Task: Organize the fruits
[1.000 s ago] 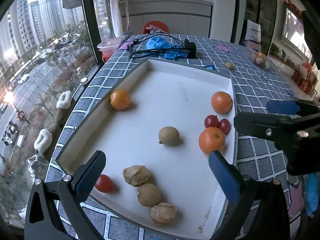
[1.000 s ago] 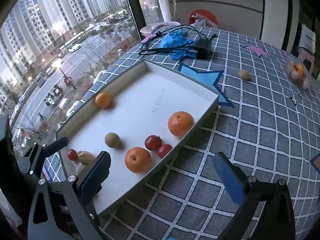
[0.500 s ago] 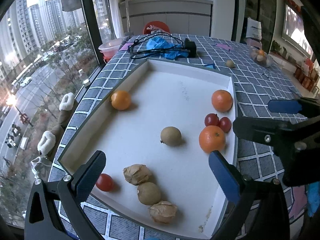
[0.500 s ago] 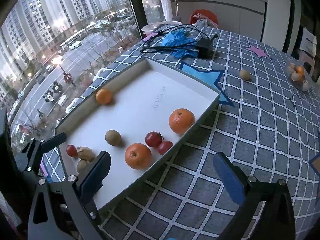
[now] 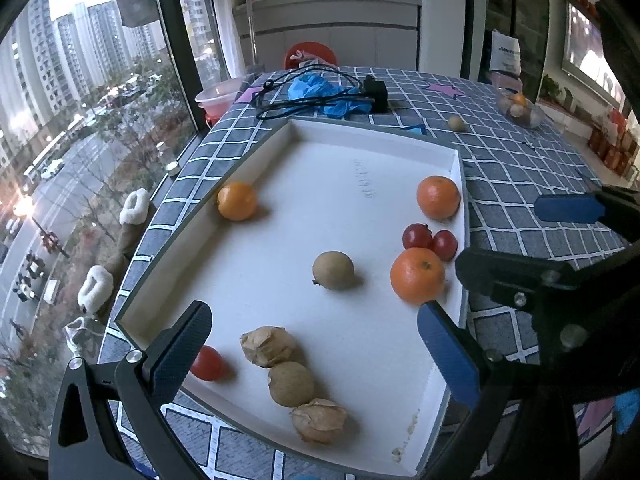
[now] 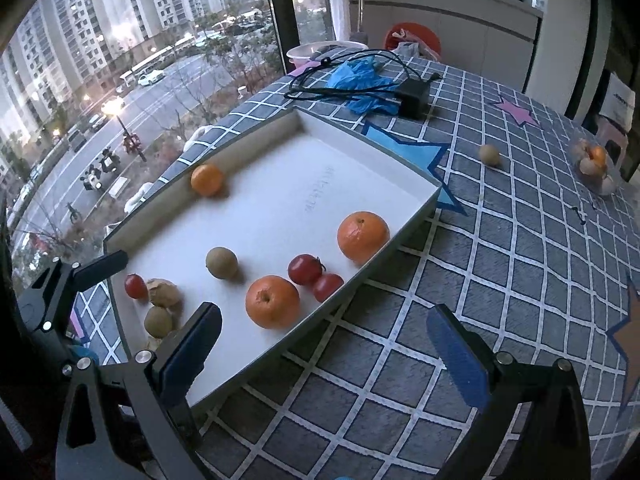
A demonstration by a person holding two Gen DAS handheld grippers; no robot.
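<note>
The table [image 6: 500,280] with its grey checked cloth carries a big white tray [image 5: 360,140], and nearly all the fruit already sits inside it, though scattered rather than neatly grouped. Along the tray's right wall lie two large oranges [image 5: 417,275], one nearer the grippers and one further back, with a pair of cherry tomatoes [image 5: 417,236] touching each other between them. A smaller orange [image 5: 236,201] rests alone against the left wall. A brown round fruit [image 5: 333,270] sits mid-tray, and at the near end two papery husked fruits [image 5: 267,346] flank another brown one, with a single red tomato [image 5: 207,363] just beside them by the corner. Outside the tray, one small brown fruit [image 6: 489,155] lies loose on the cloth, well apart, and a clear container [image 6: 596,164] of fruit stands at the far edge. The left gripper [image 5: 312,356] hovers over the near end with fingers spread wide and empty; the right gripper [image 6: 320,356] is likewise wide and empty above the tray's right rim. I'd judge the sorting partly done, with like kinds not yet gathered.
</note>
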